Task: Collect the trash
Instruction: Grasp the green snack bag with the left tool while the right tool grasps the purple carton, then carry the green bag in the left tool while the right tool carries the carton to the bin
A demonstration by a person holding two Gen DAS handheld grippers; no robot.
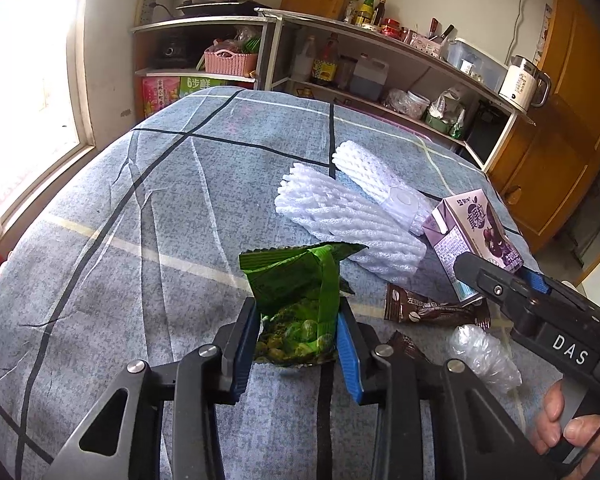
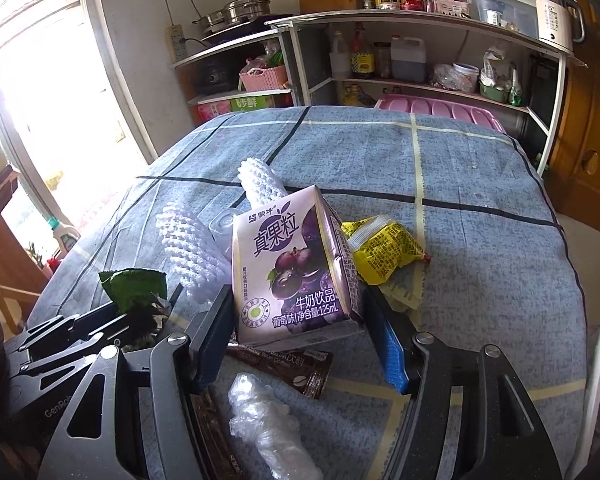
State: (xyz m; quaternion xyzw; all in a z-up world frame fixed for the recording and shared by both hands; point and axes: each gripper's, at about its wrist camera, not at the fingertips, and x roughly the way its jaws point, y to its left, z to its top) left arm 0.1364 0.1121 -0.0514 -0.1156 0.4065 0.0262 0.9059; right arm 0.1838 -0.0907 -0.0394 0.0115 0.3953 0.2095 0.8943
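Observation:
A green snack bag (image 1: pixel 296 280) stands crumpled on the blue checked tablecloth (image 1: pixel 140 200), and my left gripper (image 1: pixel 298 320) is shut on its lower part, a blue pad against each side. The same bag (image 2: pixel 134 284) shows at the left of the right wrist view. A purple milk carton (image 2: pixel 288 264) is tilted between the fingers of my right gripper (image 2: pixel 300 320), which is shut on it across its width. In the left wrist view that carton (image 1: pixel 472 232) sits at the right under the right gripper (image 1: pixel 504 276), held by a person's hand (image 1: pixel 560 420).
Two white foam nets (image 1: pixel 352 216) and a clear lid (image 1: pixel 400 200) lie beyond the bag. Brown coffee sachets (image 1: pixel 432 308) and crumpled clear plastic (image 2: pixel 268 420) lie near the carton, a yellow packet (image 2: pixel 384 252) behind it. Kitchen shelves (image 2: pixel 420 84) stand past the table's far edge.

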